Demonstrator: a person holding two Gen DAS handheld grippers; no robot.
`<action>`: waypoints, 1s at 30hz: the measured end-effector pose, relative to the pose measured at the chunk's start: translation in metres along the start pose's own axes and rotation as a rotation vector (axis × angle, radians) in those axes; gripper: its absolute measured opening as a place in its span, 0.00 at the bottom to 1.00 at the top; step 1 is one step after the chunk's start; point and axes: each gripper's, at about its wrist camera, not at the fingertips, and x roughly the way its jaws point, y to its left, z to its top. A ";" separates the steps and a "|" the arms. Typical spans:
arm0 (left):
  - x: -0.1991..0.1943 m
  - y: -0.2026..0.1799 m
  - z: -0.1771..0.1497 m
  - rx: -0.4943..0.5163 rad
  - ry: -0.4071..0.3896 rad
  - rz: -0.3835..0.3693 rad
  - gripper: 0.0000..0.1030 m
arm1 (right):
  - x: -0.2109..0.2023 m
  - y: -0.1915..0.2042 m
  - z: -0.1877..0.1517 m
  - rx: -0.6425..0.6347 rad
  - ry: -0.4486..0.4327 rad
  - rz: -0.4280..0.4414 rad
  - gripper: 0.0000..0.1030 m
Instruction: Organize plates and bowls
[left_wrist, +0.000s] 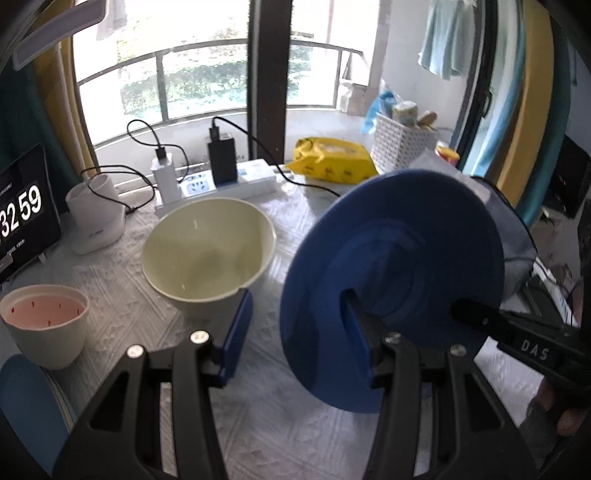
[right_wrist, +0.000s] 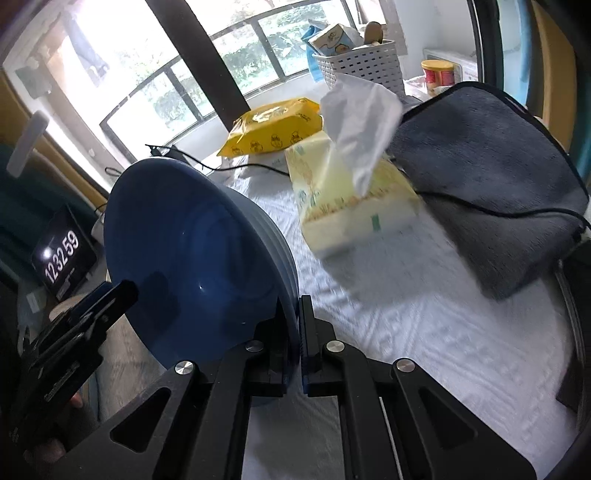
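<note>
Figure: two hand-held grippers above a counter (right_wrist: 424, 332) under a white textured cloth. We take the cream bowl (left_wrist: 208, 245) as our landmark. The right gripper (right_wrist: 293, 325) has its jaws pinched narrow on the rim of the blue plate (right_wrist: 192, 251), which it carries on edge, tilted and clear of the counter, just right of the cream bowl. The left gripper (left_wrist: 295, 332) has its jaws partly apart; its left pad meets the bowl's near rim, while its right pad lies behind the plate's lower edge, so we cannot tell whether it grips anything. The plate's face lies across the left jaws, so we judge the right hand alone governs it. A pink-lined bowl (left_wrist: 46, 326) stands left of the cream bowl, well apart. The tissue box (right_wrist: 354, 199) lies beyond the plate.
</note>
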 end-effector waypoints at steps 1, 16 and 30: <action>-0.001 -0.003 -0.003 0.013 -0.008 0.002 0.49 | -0.001 -0.001 -0.002 -0.001 0.004 0.001 0.05; -0.002 -0.013 -0.027 0.115 0.030 0.012 0.26 | -0.013 -0.001 -0.023 0.026 0.001 0.018 0.05; -0.033 -0.008 -0.043 0.106 0.018 -0.021 0.22 | -0.033 0.005 -0.041 0.040 -0.027 0.018 0.10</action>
